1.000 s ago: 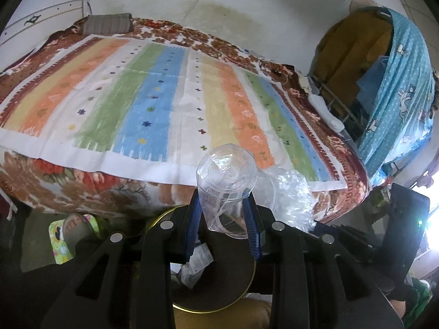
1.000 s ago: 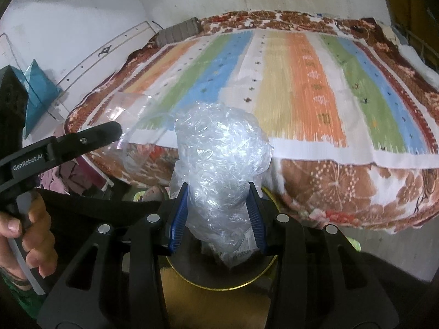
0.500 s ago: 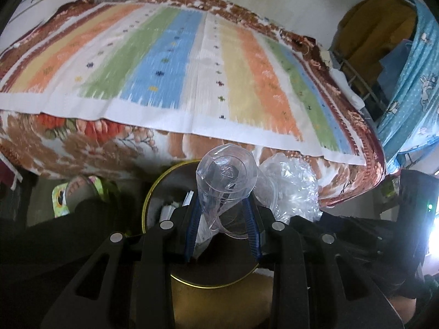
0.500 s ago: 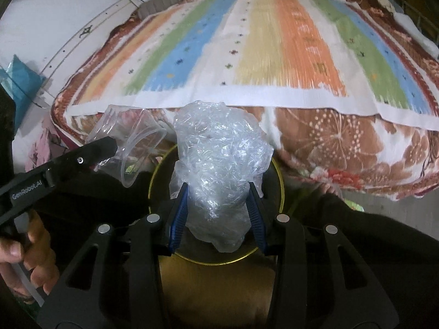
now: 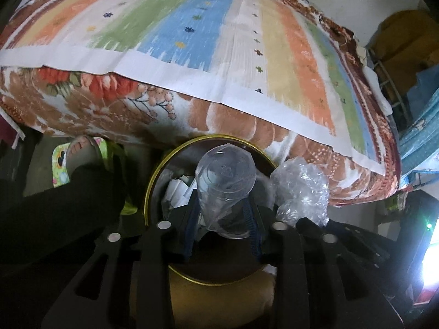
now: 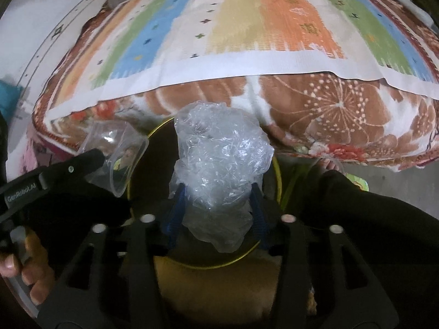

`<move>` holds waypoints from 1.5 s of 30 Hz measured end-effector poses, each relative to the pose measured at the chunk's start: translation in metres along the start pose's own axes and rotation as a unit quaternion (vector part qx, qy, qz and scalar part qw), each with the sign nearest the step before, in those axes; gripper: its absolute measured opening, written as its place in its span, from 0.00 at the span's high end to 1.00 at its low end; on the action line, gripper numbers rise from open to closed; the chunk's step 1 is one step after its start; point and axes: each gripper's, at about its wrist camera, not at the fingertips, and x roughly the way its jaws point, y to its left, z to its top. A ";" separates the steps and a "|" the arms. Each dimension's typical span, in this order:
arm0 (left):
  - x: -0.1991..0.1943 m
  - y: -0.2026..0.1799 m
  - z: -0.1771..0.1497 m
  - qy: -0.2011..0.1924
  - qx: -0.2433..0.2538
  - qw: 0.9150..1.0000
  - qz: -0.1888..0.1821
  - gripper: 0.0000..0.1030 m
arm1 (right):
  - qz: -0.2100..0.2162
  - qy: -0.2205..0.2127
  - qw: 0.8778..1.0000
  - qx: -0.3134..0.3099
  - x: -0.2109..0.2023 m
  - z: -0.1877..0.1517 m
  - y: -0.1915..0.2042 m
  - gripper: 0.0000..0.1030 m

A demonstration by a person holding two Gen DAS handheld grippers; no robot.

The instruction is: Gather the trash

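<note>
Cup: one clear plastic cup (image 5: 225,181), pinched between the blue pads of the left gripper (image 5: 222,219), base pointing forward, right over the bin mouth!
Wrap: one crumpled wad of clear plastic wrap (image 6: 219,170), clamped in the right gripper (image 6: 216,213) and bulging well ahead of the fingertips.
Bin: one round bin with a gold rim (image 5: 153,181), directly below both claws; white paper scraps (image 5: 175,192) already lie inside, just under the left claw's tips.
Left claw state: narrowed onto the cup, walls looking slightly squeezed.
Right claw state: narrowed onto the wrap, pads sunk into the soft bundle.
Side by side: in the left wrist view the wrap sits just right of the cup; in the right wrist view the cup shows to the left of the wrap, beside the other tool's black finger.
Step in hand: the drop, by my reading. Both pieces look lined up over the opening.
Doing it well: keep each claw inside the rim line and open fully. The wrap may cling to a pad, so a small shake could help. The cup is light and could bounce off the rim, so release low.
Backdrop: one bed with a striped cover (image 5: 192,41), ahead of and above both claws.
Count: two grippers, two pieces held, one bin.
</note>
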 end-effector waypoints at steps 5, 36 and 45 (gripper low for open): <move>-0.011 -0.003 0.003 -0.021 0.004 1.000 -0.021 0.36 | 0.006 -0.011 1.000 -0.008 -0.008 0.000 0.002 0.31; -0.091 -0.019 -0.082 -0.130 0.206 0.970 0.009 0.06 | -0.005 -0.172 0.976 -0.135 -0.115 -0.082 0.020 0.09; -0.088 -0.023 -0.084 -0.126 0.211 0.969 0.001 0.06 | 0.015 -0.175 0.976 -0.130 -0.114 -0.081 0.019 0.09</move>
